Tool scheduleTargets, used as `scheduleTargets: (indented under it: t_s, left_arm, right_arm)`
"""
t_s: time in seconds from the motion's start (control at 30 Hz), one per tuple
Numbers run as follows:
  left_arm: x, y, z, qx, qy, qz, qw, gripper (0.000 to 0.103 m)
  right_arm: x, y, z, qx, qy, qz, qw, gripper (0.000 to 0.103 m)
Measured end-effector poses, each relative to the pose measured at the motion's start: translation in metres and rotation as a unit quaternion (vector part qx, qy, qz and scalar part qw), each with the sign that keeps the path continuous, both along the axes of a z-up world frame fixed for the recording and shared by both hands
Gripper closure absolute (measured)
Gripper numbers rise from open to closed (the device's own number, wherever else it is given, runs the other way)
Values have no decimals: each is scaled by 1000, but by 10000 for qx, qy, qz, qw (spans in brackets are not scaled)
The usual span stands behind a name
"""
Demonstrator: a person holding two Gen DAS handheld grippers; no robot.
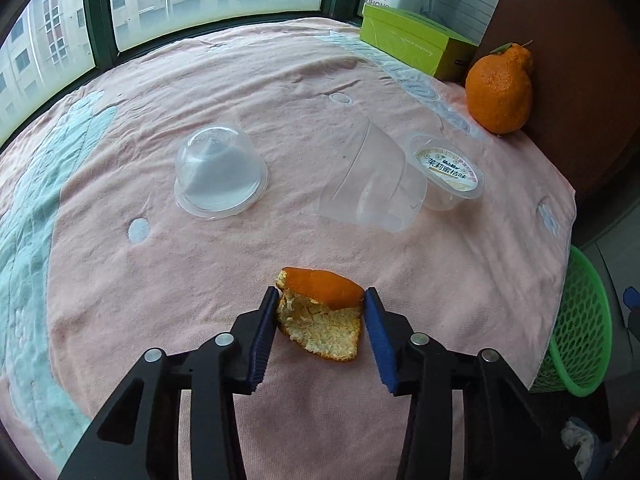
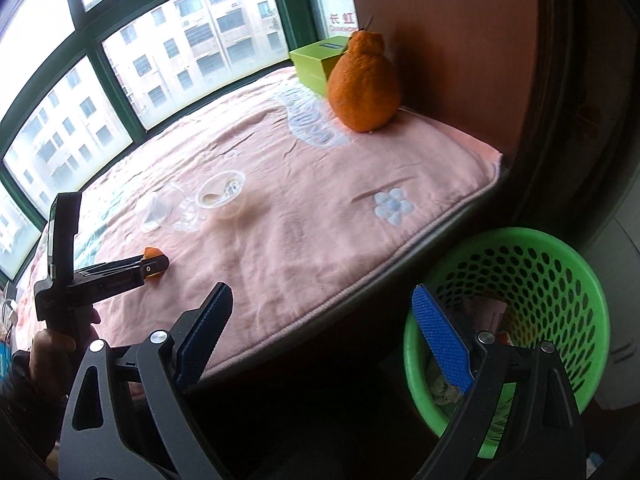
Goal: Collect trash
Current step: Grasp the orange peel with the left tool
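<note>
The left hand-held gripper (image 1: 321,300) clamps the torn orange peel (image 1: 320,312), the right hand-held gripper (image 2: 322,336) gapes empty over the green mesh plastic basket (image 2: 560,280) already holding scraps, and three clear plastic cups (image 1: 222,174) remain.

Left black-framed tongs with blue ribbed pads (image 1: 321,294) point steeply downward, jaws narrowed, both pads in contact with the orange peel piece (image 1: 320,312). Right black-framed tongs with blue pads (image 2: 322,306) hang angled down, jaws wide apart, gripping nothing. A hand (image 2: 60,344) grips the left handle.
</note>
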State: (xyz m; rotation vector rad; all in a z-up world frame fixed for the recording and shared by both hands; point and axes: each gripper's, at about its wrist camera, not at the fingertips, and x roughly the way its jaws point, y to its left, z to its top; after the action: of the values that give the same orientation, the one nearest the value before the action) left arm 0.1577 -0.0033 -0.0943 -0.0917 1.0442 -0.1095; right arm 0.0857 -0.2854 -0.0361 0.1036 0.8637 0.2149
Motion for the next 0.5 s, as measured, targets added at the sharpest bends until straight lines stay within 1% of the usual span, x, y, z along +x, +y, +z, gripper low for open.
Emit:
scheduleTargets:
  t_s: [0.07, 0.17, 0.33, 0.37, 0.4, 0.5]
  left_arm:
    - [-2, 3, 3, -30, -33, 0, 10000, 68]
    - [-8, 8, 9, -98, -61, -11, 9999, 76]
    - [-17, 23, 17, -161, -152, 62, 9997, 81]
    - [-18, 26, 19, -164, -161, 89, 9997, 90]
    - [-19, 29, 20, -227, -156, 79, 9996, 95]
    - [-23, 37, 26, -269, -225, 90, 9993, 95]
  right_arm:
    - [3, 7, -1, 12, 11, 97, 10000, 13]
    - [9, 20, -1, 56, 30, 277, 9996, 13]
    - [23, 45, -2, 72, 54, 614, 9981, 13]
    - [25, 49, -2, 58, 52, 647, 9979, 13]
    - [29, 53, -3, 83, 67, 695, 9975, 13]
    - [42, 64, -7, 191, 162, 803, 9965, 13]
